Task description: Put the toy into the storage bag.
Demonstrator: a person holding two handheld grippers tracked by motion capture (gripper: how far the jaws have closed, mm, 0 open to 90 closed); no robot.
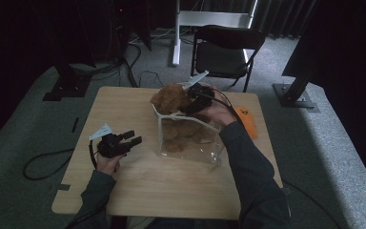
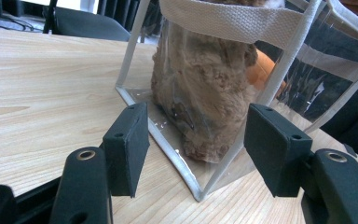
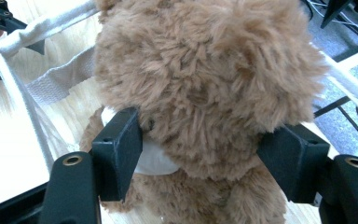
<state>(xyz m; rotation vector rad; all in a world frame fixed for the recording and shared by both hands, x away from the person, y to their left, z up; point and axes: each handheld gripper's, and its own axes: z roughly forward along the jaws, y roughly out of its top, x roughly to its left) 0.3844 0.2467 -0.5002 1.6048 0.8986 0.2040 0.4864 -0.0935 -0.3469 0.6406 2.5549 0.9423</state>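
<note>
High view down over the table (image 1: 138,191); both tong cameras close on the shared bag (image 2: 223,23) (bear (image 3: 205,88) inside).

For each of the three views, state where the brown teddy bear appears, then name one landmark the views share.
High view: brown teddy bear upper centre, head above the clear bag's rim.
Left gripper view: centre, seen through the bag's wall.
Right gripper view: large, centre, head between the right claw's jaws.
Shared landmark: the bag's white webbing strap.

brown plush bear (image 3: 205,84) | clear bag (image 1: 190,143), white trim | black tongs (image 3: 205,158) | light wood table (image 1: 124,186)
</note>
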